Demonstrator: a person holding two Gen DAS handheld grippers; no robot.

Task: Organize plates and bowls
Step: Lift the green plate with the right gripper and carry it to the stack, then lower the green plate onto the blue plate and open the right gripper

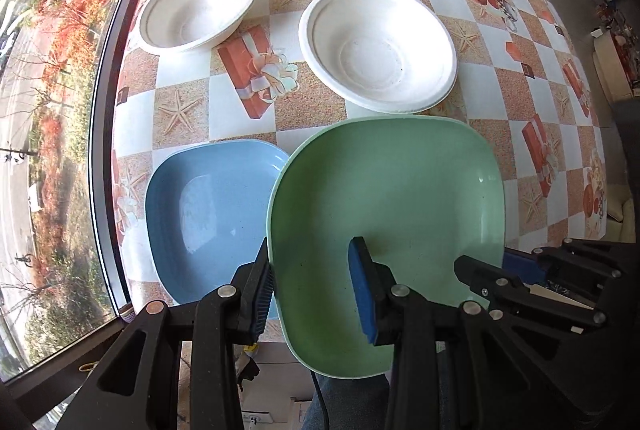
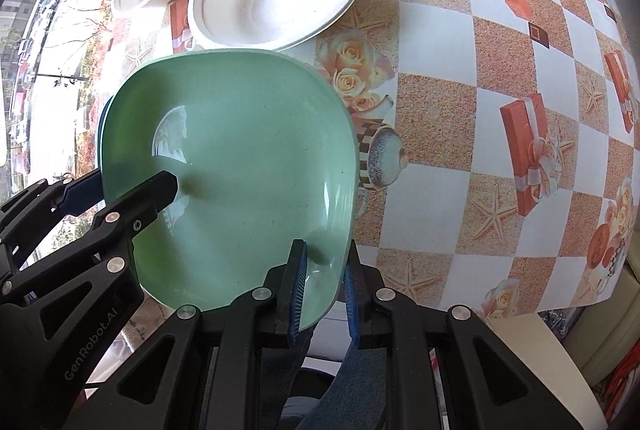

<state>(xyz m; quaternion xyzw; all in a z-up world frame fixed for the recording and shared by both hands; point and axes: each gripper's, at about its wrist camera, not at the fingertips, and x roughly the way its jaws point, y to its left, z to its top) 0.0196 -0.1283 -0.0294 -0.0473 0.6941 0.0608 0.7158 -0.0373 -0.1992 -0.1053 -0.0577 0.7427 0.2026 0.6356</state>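
Status: I hold the green plate lifted off the desk, gripped from both sides. The left tool is clamped on its near-left rim; the right tool is clamped on its near-right rim. The blue plate lies on the desk just beside and partly under it. I judge stacking has barely begun: three white bowls sit apart, unstacked.

Clearance: the blue plate sits close to the desk's window-side edge, and the green plate overhangs the near edge. Open desk surface lies to the right. The nearest bowl sits just beyond the green plate's far rim.
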